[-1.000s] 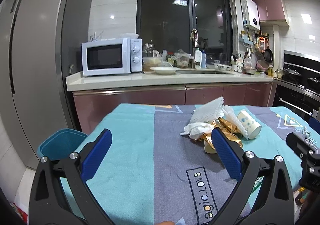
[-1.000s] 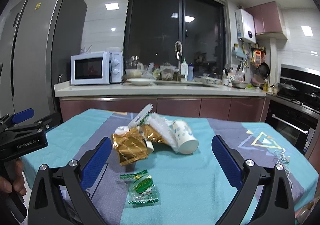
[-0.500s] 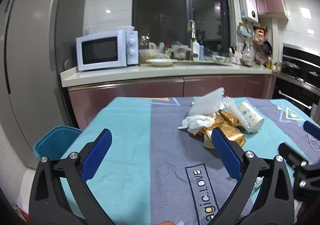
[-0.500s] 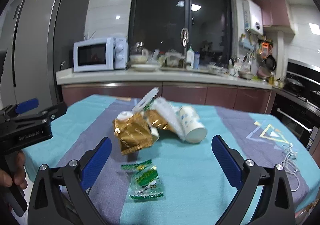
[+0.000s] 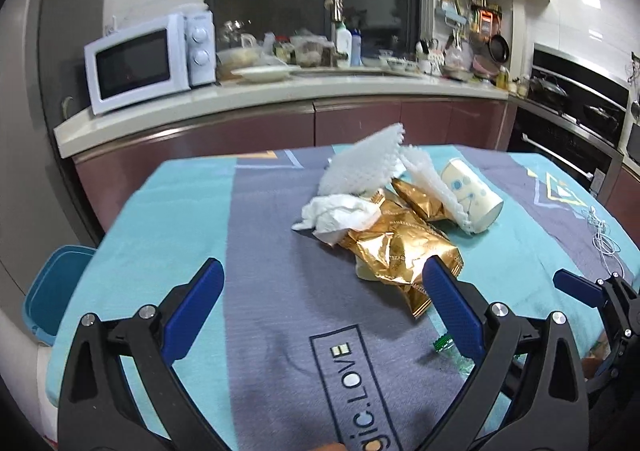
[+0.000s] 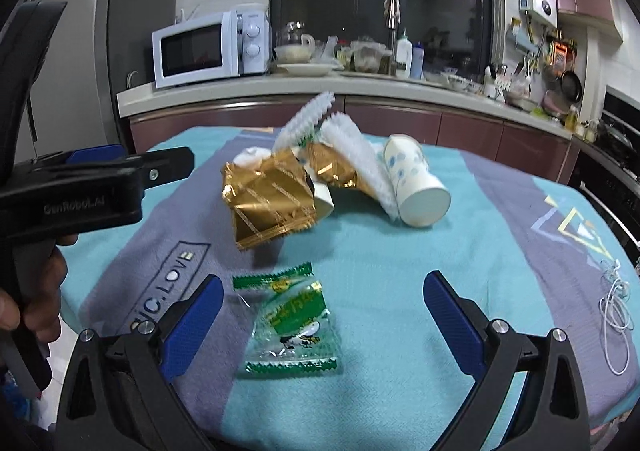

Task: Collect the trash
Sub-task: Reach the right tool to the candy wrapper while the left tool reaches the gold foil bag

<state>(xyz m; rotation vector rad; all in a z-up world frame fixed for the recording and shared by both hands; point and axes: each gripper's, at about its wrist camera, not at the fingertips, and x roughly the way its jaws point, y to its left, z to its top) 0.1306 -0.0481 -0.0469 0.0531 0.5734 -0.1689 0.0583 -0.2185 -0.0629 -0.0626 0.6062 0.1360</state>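
Note:
A pile of trash lies mid-table: a gold foil bag [image 5: 400,251] [image 6: 268,203], a crumpled white tissue [image 5: 340,215], white foam netting [image 5: 364,163] [image 6: 352,159] and a paper cup [image 5: 472,199] [image 6: 416,187] on its side. A green-and-clear wrapper [image 6: 292,327] lies nearer, just ahead of my right gripper [image 6: 320,315], which is open and empty. My left gripper [image 5: 320,299] is open too, empty, short of the gold bag. A blue bin [image 5: 56,291] stands on the floor at the table's left edge.
The table carries a teal and grey cloth [image 5: 180,219]. A white cable [image 6: 616,315] lies at its right side. Behind are a counter with a microwave [image 5: 148,63], dishes and a sink, a fridge at left and an oven [image 5: 576,131] at right.
Both grippers have moved forward and tipped down toward the table, so the trash pile and the green wrapper sit closer. Both stay open.

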